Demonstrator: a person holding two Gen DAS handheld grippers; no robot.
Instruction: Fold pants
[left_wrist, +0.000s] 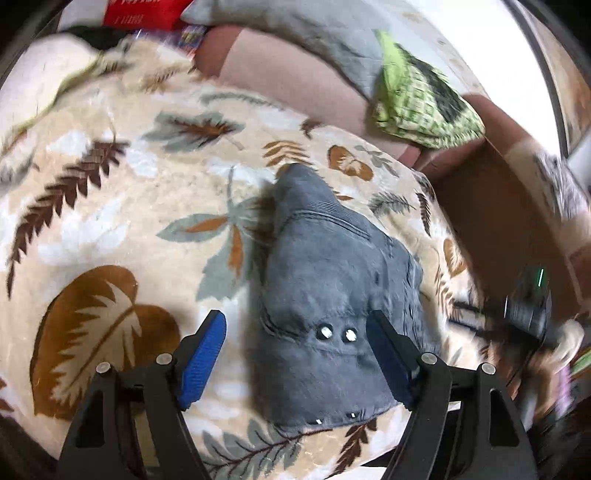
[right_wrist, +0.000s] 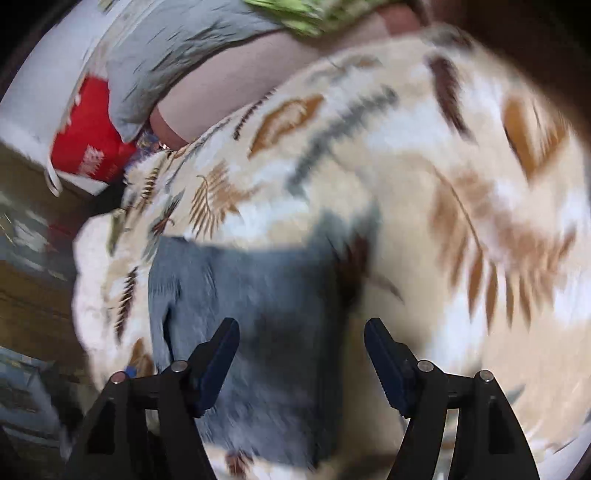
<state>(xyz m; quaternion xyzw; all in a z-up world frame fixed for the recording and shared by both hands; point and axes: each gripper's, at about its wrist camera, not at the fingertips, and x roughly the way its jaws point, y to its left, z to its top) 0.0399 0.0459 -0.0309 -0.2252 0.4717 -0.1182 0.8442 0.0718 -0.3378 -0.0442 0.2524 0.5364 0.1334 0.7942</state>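
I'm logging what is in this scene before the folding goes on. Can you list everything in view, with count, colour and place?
pants: one, grey-blue, lying bunched on the blanket, two metal snaps showing
blanket: one, cream with brown and grey leaf print, spread under the pants
pillow: one, grey, at the far edge beyond the blanket
green cloth: one, green checked with dark patches, far right on the pinkish cushion
cushion: one, pinkish brown, behind the blanket
red box: one, red with white lettering, far left corner
left claw: one, black with blue pads, open above the pants
right claw: one, black with dark blue pads, open over the pants, view blurred
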